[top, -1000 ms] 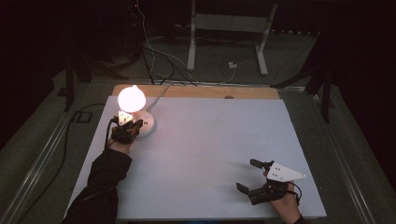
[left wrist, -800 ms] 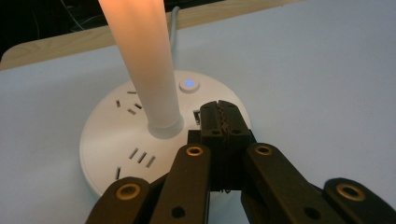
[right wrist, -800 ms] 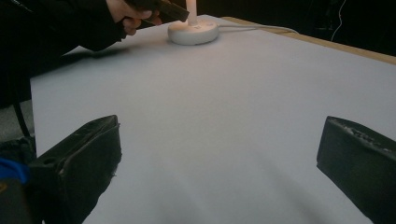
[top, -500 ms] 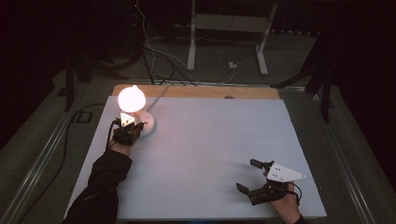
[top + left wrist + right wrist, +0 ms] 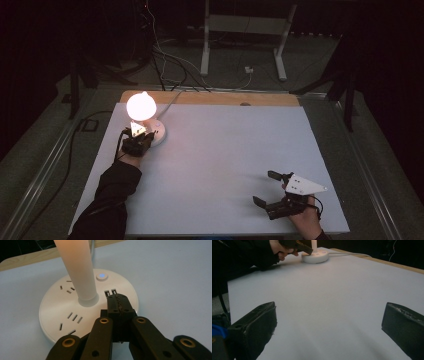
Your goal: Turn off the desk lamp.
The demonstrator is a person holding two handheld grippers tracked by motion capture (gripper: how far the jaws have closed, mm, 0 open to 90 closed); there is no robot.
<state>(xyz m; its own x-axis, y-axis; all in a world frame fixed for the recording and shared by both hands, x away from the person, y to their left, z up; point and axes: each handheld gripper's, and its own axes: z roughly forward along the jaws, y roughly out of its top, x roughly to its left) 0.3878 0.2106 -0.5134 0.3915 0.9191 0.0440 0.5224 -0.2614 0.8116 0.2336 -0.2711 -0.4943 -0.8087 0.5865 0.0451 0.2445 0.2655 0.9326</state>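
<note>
Lit lamp (image 5: 141,106) stands near table's (image 5: 225,150) far left corner. Left gripper (image 5: 117,301), jaws together, rests on lamp base (image 5: 62,307) beside button (image 5: 101,276). Right gripper (image 5: 274,194) idle, jaws apart. Judgement: press button squarely, lightly.

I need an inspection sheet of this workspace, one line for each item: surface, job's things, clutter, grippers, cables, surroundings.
Surface: white table top, with a wooden strip along the far edge.
Job's things: lamp lit, on a round white base at the far left. The base has sockets, two USB ports and a button glowing blue.
Clutter: nothing seen.
Grippers: left gripper shut, its tips over the base near the USB ports; contact cannot be told. Right gripper open and holding nothing, at the near right.
Cables: lamp cord runs off the far edge; more cables lie on the floor.
Surroundings: dark room, a white stand on the floor behind the table.
</note>
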